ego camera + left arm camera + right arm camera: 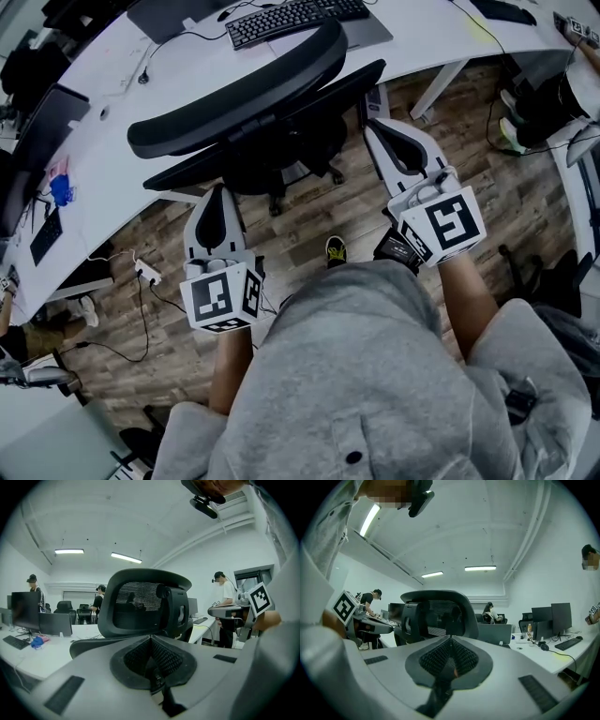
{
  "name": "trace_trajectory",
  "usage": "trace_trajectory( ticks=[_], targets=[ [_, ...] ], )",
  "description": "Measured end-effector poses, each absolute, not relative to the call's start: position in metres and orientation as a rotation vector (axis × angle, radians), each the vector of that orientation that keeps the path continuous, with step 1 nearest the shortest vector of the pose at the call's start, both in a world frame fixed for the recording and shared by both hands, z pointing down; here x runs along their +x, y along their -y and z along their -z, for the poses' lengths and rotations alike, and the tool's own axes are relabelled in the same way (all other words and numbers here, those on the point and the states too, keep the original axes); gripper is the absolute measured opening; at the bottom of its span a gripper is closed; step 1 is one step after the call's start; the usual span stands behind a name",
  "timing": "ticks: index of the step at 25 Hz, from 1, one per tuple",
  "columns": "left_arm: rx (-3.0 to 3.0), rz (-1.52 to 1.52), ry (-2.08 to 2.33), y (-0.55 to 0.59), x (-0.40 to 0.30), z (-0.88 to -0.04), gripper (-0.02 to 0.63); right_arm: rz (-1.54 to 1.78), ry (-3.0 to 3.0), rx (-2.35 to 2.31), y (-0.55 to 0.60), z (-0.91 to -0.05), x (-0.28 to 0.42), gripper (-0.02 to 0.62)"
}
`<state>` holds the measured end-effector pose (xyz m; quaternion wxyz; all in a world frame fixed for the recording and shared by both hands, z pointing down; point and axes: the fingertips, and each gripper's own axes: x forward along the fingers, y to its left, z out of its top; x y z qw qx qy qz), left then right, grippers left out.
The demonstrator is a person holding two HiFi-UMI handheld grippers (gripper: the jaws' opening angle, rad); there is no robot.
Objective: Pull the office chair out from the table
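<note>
Left tool (219, 190) and right tool (377, 128) both clenched on nothing, close either side of the office chair (272, 155) tucked at the far worktop (94, 150); could slip off its curved backrest (234, 103), or swing it into the worktop leg (439, 91), if tugged unevenly

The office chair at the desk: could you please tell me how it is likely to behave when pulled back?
The office chair will probably roll readily: its legged base stands on smooth wood floor. The backrest, mesh in a thick frame, looks stiff enough to pull on. It seems too bulky to lift.
</note>
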<state>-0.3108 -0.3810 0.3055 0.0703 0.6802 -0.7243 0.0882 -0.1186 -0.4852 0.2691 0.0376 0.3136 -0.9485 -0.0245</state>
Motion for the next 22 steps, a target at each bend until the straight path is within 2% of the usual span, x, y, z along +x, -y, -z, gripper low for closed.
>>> trace_trajectory(
  ticks=[11,22],
  targets=[
    [1.984,-0.343,2.268,0.387,-0.31,-0.304,0.012,0.071,2.933,0.874,0.511,-0.279,-0.108,0.029],
    [1.888,-0.467,2.421,0.373,-0.344,-0.294,0.014,0.126,2.906,0.9,0.53,-0.282,-0.102,0.031]
  ],
)
